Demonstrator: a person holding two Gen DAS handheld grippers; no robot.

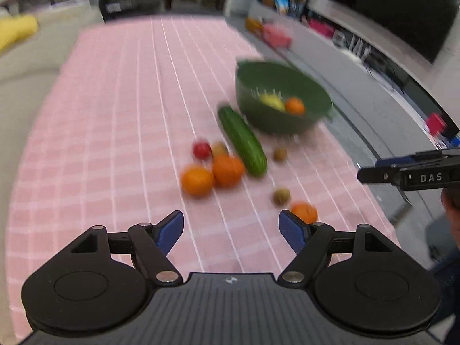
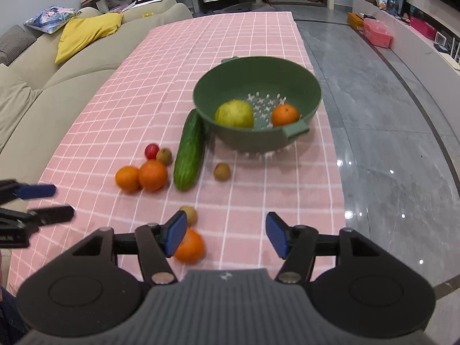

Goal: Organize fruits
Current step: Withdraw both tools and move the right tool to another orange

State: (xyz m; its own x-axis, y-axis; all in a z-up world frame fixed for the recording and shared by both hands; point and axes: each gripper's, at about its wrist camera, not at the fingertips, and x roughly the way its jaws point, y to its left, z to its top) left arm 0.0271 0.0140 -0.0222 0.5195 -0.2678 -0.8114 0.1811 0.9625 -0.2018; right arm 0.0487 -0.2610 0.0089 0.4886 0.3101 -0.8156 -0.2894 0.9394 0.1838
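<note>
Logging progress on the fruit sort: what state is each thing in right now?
Left gripper: open, empty.
Right gripper: open, empty.
Green bowl: upright, holds a yellow-green fruit and an orange.
Cucumber: lying on the cloth beside the bowl.
Near orange: loose on the cloth.

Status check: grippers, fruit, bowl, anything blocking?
Left gripper open, empty. Right gripper open, empty, nearest orange by its left finger. Green colander bowl holds apple, orange. Cucumber against bowl.
</note>
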